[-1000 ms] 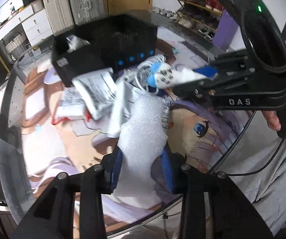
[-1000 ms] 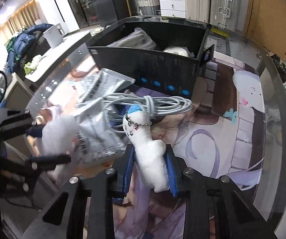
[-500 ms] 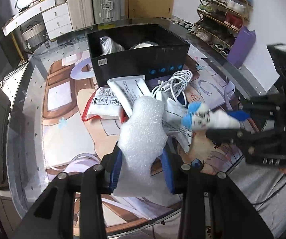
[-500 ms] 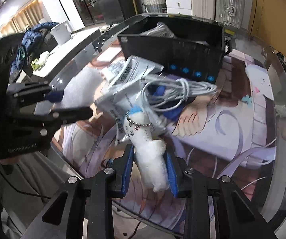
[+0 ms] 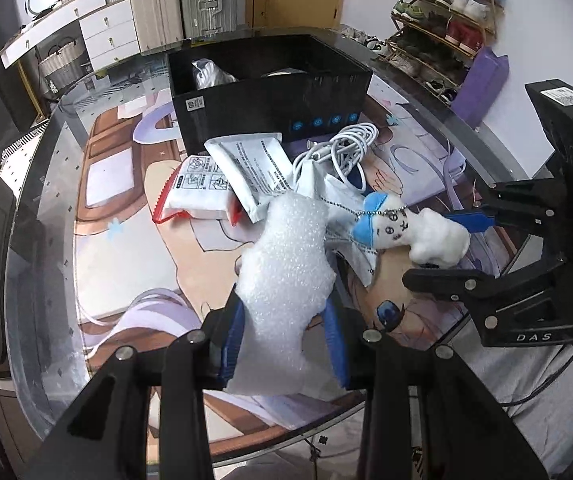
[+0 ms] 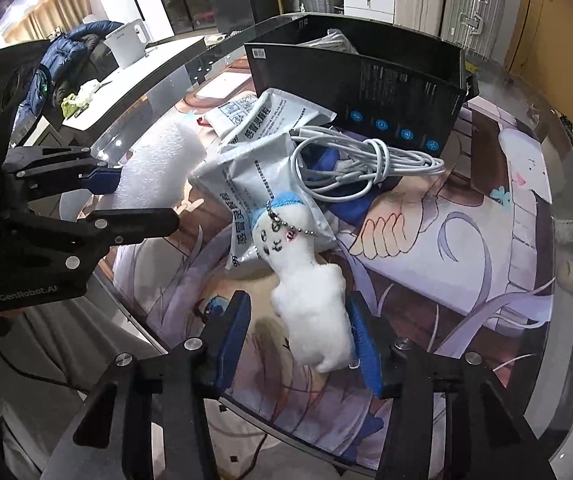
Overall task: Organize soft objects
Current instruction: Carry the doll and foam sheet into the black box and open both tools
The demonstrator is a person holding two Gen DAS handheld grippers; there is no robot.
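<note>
My left gripper (image 5: 284, 336) is shut on a white foam piece (image 5: 286, 272) and holds it above the table's near edge. A white plush toy (image 6: 306, 292) with a blue cap and a bead chain lies between the pads of my right gripper (image 6: 298, 338). Its jaws are opening: the left pad stands clear of the plush and the right pad is just beside it. The left wrist view shows the same plush (image 5: 406, 232) inside the right gripper (image 5: 442, 250) at the right. In the right wrist view, the left gripper (image 6: 138, 196) and its foam (image 6: 158, 160) are at the left.
A black open box (image 5: 270, 96) holding a few items stands at the back of the round glass table (image 5: 58, 184). In front of it lie several white sachets (image 5: 246, 168) and a coiled white cable (image 6: 358, 164). A person's grey-clad lap is beyond the near edge.
The right gripper's jaws have spread, so the plush is no longer squeezed. That gripper came nearer to the table's near edge, beside the left one. The left gripper kept its grip on the foam.
</note>
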